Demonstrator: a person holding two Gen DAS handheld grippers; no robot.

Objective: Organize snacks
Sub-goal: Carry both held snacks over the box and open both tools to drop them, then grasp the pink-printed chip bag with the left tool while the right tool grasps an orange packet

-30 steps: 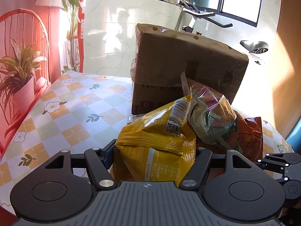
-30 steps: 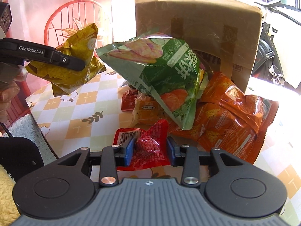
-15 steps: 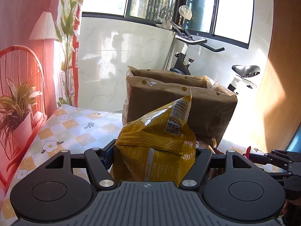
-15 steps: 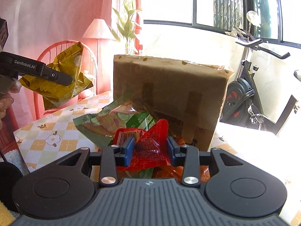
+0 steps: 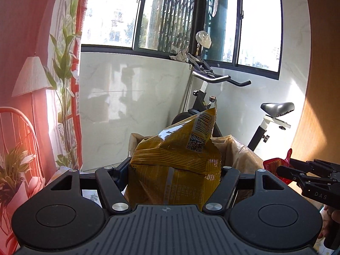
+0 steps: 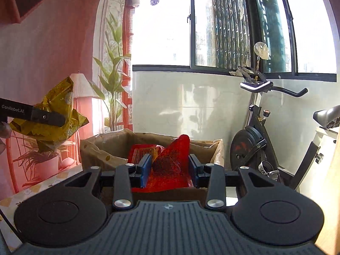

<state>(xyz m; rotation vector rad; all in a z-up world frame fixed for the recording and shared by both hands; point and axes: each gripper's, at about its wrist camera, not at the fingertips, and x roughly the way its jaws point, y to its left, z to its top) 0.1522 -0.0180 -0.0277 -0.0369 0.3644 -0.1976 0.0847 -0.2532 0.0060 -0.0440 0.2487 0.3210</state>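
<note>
1. Lift, both hands. Left gripper [image 5: 174, 170] and right gripper [image 6: 170, 167] have risen from the table over the last second; the pile of packets that filled both earlier views is gone from sight, and the window and exercise bike [image 6: 265, 140] now stand behind the loads.

2. Left gripper. Jaws set wide, pads pressed on either side of a puffy yellow bag [image 5: 176, 165]; grip unchanged through the rise. Bag upright, barcode corner topmost, carried clear of the table.

3. Right gripper. Jaws narrow, blue pads clamped on a red packet [image 6: 170, 165]; no slip seen between earlier views and this one. Packet crumpled, standing up between the pads.

4. Box [image 6: 106, 148]. Brown carton with its top open. A second ago only its side wall faced the cameras; now both views look over the rim. In the right view the red packet sits in front of the opening; in the left view the yellow bag hides most of it. Whether either packet is yet over the opening cannot be told.

5. Relation of hands. Side by side, apart; each shows at the edge of the other's view.

6. Meaning for the task. Judged: both snacks picked and raised to box height; carry-over and release into the box remain. Risk judged: the puffy bag may catch on the rim.
</note>
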